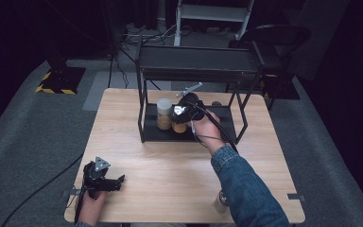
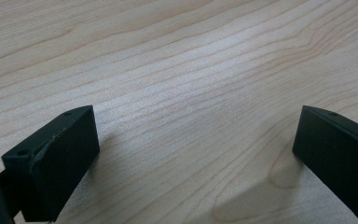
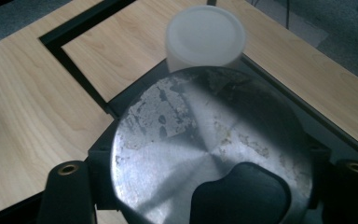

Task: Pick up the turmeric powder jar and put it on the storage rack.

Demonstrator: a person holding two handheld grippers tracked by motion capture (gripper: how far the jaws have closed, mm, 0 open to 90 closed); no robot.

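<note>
1. The right hand-held gripper (image 1: 183,113) reaches into the lower shelf (image 1: 217,131) of a black metal rack (image 1: 196,64) and pinches a jar with a metal lid (image 3: 205,149); in the right gripper view its two black jaws press against the lid's sides.
2. The metal lid is round, brushed silver, and flecked with worn, patchy marks. From the high view the jar beneath it holds something amber or orange, low on the shelf.
3. Just beside it stands a second jar (image 1: 164,113) with a white, frosted lid (image 3: 206,35) and tan contents in its lower part. In the right gripper view the two lids look very close; whether they touch I cannot tell.
4. The rack sits at the far middle of the wooden worktop (image 1: 137,156), with a dark top shelf above the lower one.
5. The person's right forearm, in a blue denim sleeve (image 1: 246,184), stretches forward from the near edge, with the right hand (image 1: 208,127) wrapped round the gripper's handle.
6. The left hand-held gripper (image 1: 116,182) rests at the near left corner of the worktop, held by the left hand (image 1: 90,203), its grey three-cornered plate on top.
7. In the left gripper view its jaws stand spread wide over bare wood grain.
8. A small pale cylinder (image 1: 221,201) stands near the worktop's near edge, partly hidden by the sleeve.
</note>
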